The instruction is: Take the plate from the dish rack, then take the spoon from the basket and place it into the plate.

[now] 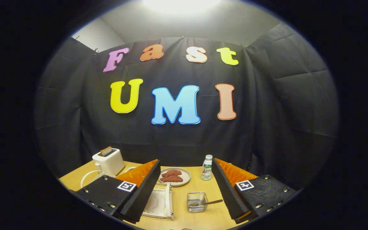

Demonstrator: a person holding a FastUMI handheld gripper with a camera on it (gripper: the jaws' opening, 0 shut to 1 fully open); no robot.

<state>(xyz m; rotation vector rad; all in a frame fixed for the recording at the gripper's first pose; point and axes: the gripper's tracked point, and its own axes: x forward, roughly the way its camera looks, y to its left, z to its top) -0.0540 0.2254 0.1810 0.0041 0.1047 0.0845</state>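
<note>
Hovering above the near part of the tabletop (184, 210), the gripper (184, 207) has its two fingers spread wide, pinching nothing, with bare wood and several things showing in the gap between them.

Nearest, between the fingers, sits a small wire basket (196, 202). The spoon (207, 203) lies in it, bowl down inside the mesh and handle poking out over the rim toward the right finger. It touches neither finger.

Just left of the basket, hard beside the left finger, is the dish rack (159, 203), a pale frame with something white and flat lying in it; whether that is the task's plate I cannot tell, as the finger covers its left part.

Beyond the rack, mid-table between the fingertips, a round grey plate (186, 176) carries two reddish-brown pieces of food (172, 176), side by side.

Right of that plate, near the right fingertip, a small white bottle (207, 168) with a green label stands upright.

Farther off, toward the far left corner of the tabletop, a white toaster (108, 161) holds a slice of toast (106, 150) standing up out of its slot. Its white cord (89, 177) loops across the wood toward the left finger.

Behind the far edge hangs the booth's black cloth wall (184, 140).
</note>
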